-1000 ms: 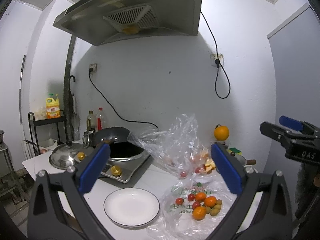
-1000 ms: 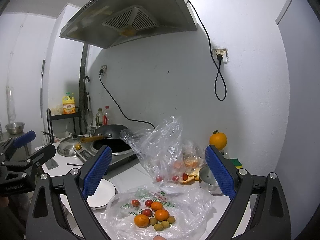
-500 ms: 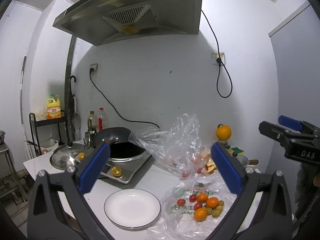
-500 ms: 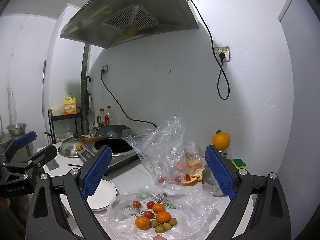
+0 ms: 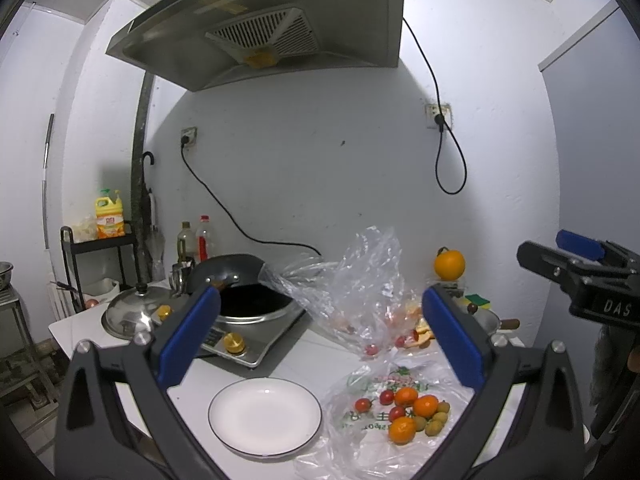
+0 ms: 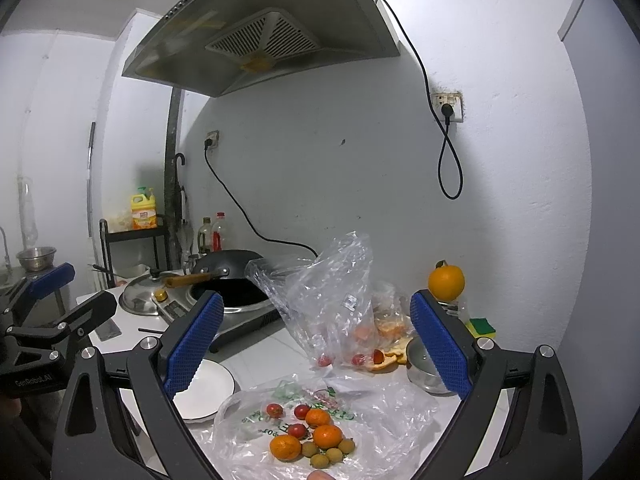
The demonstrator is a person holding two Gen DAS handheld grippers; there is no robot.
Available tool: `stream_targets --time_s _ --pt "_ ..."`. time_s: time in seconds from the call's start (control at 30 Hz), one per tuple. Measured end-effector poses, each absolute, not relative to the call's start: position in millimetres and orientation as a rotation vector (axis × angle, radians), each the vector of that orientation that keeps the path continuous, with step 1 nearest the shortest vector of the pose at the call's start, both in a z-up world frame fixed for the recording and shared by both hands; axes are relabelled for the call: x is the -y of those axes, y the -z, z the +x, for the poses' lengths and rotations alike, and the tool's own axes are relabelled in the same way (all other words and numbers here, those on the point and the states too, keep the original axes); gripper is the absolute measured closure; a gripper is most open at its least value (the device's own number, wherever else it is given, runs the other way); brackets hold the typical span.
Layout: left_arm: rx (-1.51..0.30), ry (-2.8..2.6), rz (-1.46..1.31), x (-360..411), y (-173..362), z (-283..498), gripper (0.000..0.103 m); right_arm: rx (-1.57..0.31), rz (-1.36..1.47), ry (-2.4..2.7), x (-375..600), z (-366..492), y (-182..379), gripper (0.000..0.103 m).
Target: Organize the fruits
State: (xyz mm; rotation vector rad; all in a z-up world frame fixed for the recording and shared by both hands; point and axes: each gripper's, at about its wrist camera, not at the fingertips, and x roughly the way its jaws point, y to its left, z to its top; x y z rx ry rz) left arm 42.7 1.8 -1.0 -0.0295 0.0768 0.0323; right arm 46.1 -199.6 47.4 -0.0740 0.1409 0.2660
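A white plaster wall (image 5: 320, 168) fills the middle of the frame, and a steel range hood (image 5: 264, 20) hangs from it in the upper part. Two sockets are on the wall, one at the left (image 5: 189, 136) with a black cable (image 5: 224, 208) going down, and one at the upper right (image 5: 439, 112) with a looped cable. At the far left stands a black metal rack (image 5: 96, 256) beside a dark pipe (image 5: 140, 168), and the white counter (image 5: 292, 356) lies in the lower part.
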Motion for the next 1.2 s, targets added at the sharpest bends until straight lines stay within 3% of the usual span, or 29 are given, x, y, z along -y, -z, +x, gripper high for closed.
stream_targets --time_s 1.2 --pt "-0.128 -0.046 0.014 16.0 11.2 60.1 0.001 -0.183 -0.067 -0.282 214.0 58.6 -39.0 0.007"
